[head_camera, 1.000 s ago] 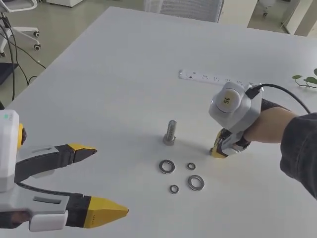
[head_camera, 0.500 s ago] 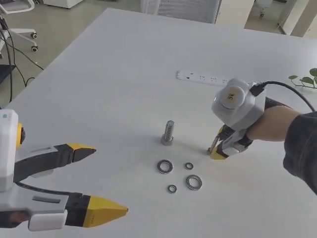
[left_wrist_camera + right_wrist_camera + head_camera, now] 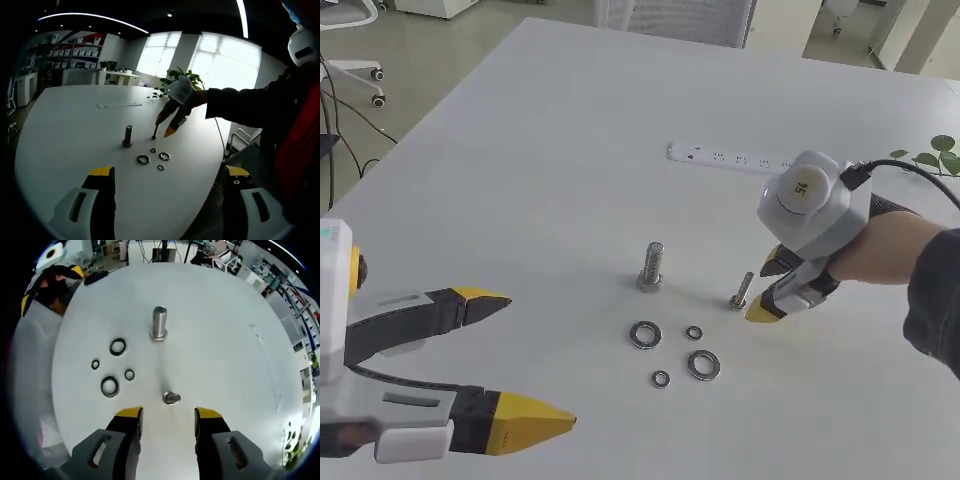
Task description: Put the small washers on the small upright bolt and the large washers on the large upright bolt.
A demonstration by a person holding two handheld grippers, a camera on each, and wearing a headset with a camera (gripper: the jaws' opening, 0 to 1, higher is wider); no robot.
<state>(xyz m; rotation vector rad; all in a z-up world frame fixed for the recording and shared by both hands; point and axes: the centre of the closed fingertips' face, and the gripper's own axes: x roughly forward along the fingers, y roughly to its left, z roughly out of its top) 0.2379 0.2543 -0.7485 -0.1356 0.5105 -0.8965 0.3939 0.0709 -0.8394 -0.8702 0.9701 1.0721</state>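
head view: the left gripper (image 3: 542, 362) hangs well to the near left of the large bolt (image 3: 651, 267), fingers spread wide and empty. the right gripper (image 3: 760, 292) is to the right of the large bolt, fingers parted, tips just beside the small bolt (image 3: 741, 291); i cannot tell whether they touch it. both bolts stand upright on the table (image 3: 550, 150), heads down. two large washers (image 3: 645, 334) and two small washers (image 3: 693, 332) lie flat just in front of the large bolt. a power strip (image 3: 730, 158) lies beyond it.

left gripper view: its fingers are wide apart, holding nothing, with the large bolt well ahead.

right gripper view: the fingers are open, the small bolt stands free just ahead of the gap, and the large bolt is farther on, with the washers to its left.
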